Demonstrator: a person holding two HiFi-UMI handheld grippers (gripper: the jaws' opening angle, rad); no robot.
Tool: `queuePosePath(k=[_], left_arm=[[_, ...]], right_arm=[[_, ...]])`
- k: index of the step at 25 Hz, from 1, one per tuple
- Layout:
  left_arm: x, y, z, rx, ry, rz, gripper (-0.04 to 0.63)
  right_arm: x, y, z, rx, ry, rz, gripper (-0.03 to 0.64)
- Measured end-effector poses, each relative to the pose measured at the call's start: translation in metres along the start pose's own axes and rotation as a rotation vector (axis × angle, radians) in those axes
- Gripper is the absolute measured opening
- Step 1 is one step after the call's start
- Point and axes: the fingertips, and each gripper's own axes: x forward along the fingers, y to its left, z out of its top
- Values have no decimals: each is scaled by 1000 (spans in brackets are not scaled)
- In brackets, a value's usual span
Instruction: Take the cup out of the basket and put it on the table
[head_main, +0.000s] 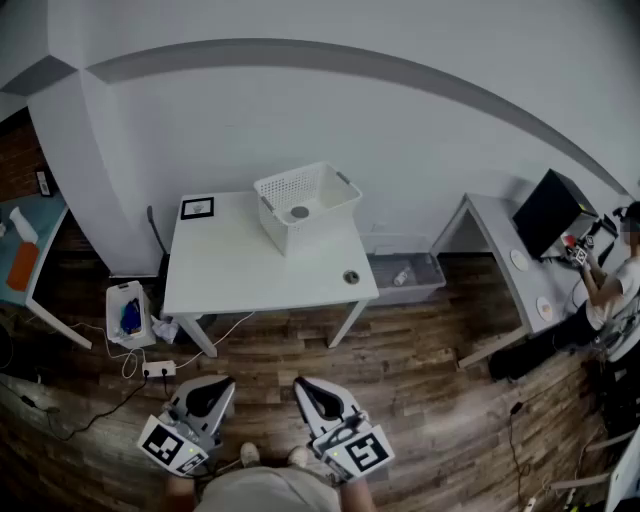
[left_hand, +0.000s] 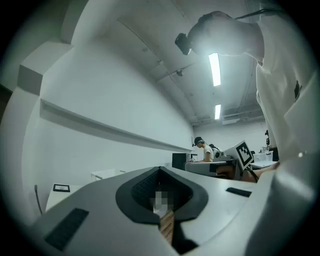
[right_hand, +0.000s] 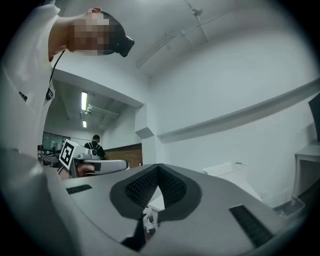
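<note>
White perforated basket (head_main: 312, 190) sits on the tabletop toward the back right corner, its long side skewed to the table edges. Inside it, on the bottom, is a grey round shape, seemingly the cup (head_main: 300, 212) seen from above; it is too small to say more. It has not been lifted out.

Table (head_main: 230, 270): white, on a wood floor. A black-framed card (head_main: 197, 208) lies at the back left corner. A small round object (head_main: 351, 277) lies near the front right corner, well apart from the basket.

Your left gripper (head_main: 212, 392) and right gripper (head_main: 312, 393) are low in the head view, side by side, well short of the table's front edge, both pointing toward it.

Left gripper view: its jaws are clenched tip to tip, with nothing between them. Right gripper view: the same, jaws closed together and empty. The basket shows past the right gripper's jaws, far off.

On the floor, a grey bin (head_main: 405, 275) is right of the table, a small white bin (head_main: 128, 312) is left of it, and a power strip (head_main: 158, 369) lies near the white bin.

A person (head_main: 610, 280) sits at a desk at far right.
</note>
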Motion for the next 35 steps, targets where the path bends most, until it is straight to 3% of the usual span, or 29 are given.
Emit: queuePosePath(k=[14, 27, 35], left_arm=[[10, -23, 2, -5, 5, 9, 2], [53, -58, 1, 15, 23, 41, 1], [79, -44, -4, 20, 37, 33, 2]], right_arm=[[-22, -8, 6, 14, -13, -5, 9], [-54, -45, 19, 12, -24, 28, 9], [-37, -69, 14, 11, -19, 25, 9]])
